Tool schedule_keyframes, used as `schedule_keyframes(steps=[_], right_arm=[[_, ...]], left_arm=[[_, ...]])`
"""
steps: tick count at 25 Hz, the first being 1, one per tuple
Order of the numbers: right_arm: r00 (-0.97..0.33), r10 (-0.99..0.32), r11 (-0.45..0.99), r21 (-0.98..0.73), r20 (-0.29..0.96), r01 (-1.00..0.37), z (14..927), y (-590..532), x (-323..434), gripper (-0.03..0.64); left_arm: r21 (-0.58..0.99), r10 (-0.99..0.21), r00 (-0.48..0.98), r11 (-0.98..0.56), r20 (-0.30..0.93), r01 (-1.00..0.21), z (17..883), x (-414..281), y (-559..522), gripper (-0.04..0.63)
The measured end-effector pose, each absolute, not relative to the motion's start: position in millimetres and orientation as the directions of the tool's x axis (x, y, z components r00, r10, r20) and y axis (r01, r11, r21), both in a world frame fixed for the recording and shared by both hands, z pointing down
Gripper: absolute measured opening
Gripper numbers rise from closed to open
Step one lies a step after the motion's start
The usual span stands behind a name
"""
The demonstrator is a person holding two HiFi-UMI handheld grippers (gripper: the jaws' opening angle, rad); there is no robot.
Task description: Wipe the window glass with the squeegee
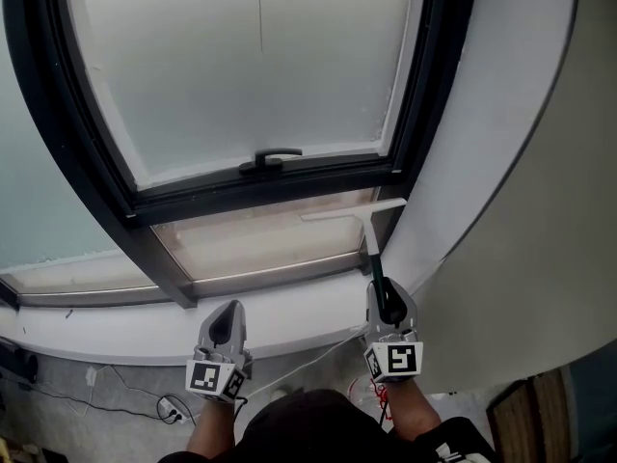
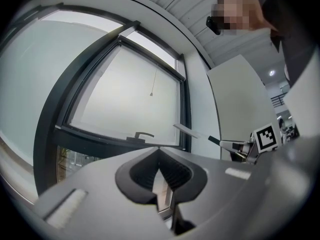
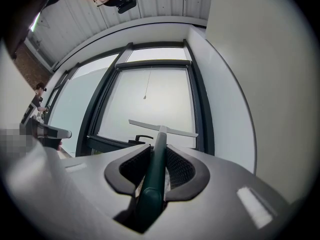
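Note:
The squeegee has a white blade and a dark green handle. My right gripper is shut on that handle, low at the window's right corner. The blade lies level before the small lower pane, just under the black sash frame; I cannot tell if it touches the glass. Above is the large frosted pane with its black window handle. In the right gripper view the handle runs between the jaws to the blade. My left gripper hangs shut and empty by the sill, left of the squeegee.
A white sill runs below the panes. A white wall curves close on the right. Cables and a plug lie on the floor below the sill. A fixed pane lies to the left.

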State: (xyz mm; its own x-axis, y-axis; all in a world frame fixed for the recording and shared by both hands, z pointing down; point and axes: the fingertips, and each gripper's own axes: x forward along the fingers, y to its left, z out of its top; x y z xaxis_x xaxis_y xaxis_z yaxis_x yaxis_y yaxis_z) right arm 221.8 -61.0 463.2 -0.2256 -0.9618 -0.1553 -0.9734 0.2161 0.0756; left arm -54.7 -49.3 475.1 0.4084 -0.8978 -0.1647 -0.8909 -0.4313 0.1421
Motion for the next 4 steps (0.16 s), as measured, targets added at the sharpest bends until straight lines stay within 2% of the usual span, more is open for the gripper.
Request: schedule_keyframes(steps=[4], right_arm=[[-0.234, -0.961, 0.223, 0.089, -0.150, -0.971, 461.0, -66.1, 217.2, 0.098]], left_arm=[[0.148, -0.922, 0.360, -0.380, -0.144, -0.913, 481.4, -66.3, -52.7, -0.002]])
